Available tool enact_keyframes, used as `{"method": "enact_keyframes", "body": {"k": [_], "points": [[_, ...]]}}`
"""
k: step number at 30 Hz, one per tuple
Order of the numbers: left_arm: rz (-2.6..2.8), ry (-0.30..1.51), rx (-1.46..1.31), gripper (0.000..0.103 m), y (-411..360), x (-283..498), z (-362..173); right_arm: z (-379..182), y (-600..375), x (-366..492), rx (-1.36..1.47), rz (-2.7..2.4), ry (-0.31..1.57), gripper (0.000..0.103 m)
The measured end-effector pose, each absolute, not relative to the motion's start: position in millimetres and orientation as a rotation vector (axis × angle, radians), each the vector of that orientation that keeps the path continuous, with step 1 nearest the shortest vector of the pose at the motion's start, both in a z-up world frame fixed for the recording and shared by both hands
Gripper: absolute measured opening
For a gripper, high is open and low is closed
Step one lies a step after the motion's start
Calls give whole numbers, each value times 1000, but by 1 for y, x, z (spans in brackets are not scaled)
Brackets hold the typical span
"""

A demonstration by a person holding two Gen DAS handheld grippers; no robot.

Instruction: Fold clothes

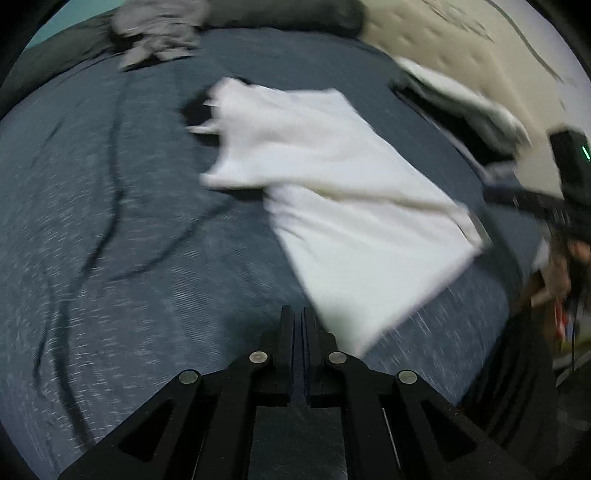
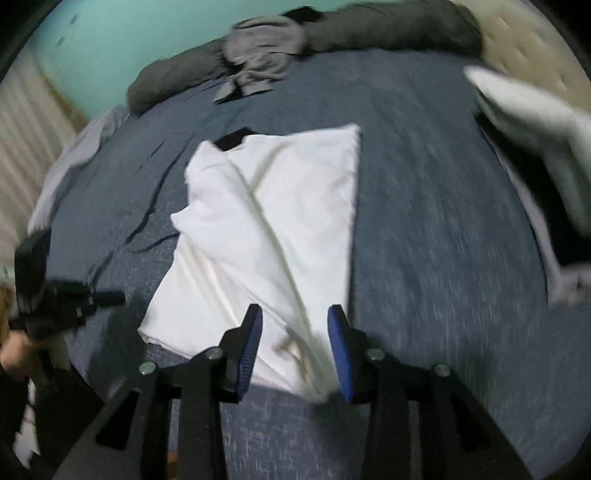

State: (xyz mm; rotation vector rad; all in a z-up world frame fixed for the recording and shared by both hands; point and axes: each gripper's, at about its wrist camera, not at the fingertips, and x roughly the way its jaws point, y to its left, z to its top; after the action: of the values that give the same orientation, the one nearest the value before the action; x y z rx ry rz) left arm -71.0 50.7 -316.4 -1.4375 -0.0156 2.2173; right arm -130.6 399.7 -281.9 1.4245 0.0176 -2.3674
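A white garment (image 1: 332, 192) (image 2: 273, 221) lies folded lengthwise on the blue-grey bedsheet (image 1: 110, 221) (image 2: 424, 221), with a black neck patch (image 2: 232, 140) at its far end. My left gripper (image 1: 297, 314) is shut with nothing visible between its jaws, just left of the garment's near corner. My right gripper (image 2: 295, 314) hovers open over the garment's near edge; the cloth shows between its blue pads (image 2: 341, 354), which do not press on it. Each gripper also appears blurred in the other's view, the right gripper (image 1: 546, 206) at the right edge and the left gripper (image 2: 74, 295) at the left.
A crumpled grey garment (image 1: 155, 37) (image 2: 262, 62) lies at the far end beside a dark grey bolster (image 2: 388, 29). More white clothing (image 1: 461, 96) (image 2: 535, 122) is heaped on the right. A beige padded headboard (image 1: 461, 37) stands behind it.
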Motion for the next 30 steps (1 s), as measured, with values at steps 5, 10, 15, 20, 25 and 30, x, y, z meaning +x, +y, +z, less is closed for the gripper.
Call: {"method": "enact_keyframes", "body": {"k": [5, 10, 15, 20, 25, 30], "points": [[2316, -162, -1421, 21, 22, -98, -324, -285, 340, -148, 1382, -2315, 202, 37], [2378, -208, -1413, 21, -5, -116, -328, -294, 287, -166, 1359, -2279, 269, 37], [2420, -279, -1398, 21, -28, -123, -334, -310, 236, -183, 1344, -2247, 339, 37], [2420, -306, -1388, 26, -39, -128, -335, -327, 194, -194, 1352, -2208, 435, 37], [2395, -347, -1398, 31, -46, -126, -339, -350, 157, -204, 1360, -2161, 582, 37], [2381, -382, -1392, 31, -53, -124, -340, -369, 137, -211, 1373, -2146, 704, 36]]}}
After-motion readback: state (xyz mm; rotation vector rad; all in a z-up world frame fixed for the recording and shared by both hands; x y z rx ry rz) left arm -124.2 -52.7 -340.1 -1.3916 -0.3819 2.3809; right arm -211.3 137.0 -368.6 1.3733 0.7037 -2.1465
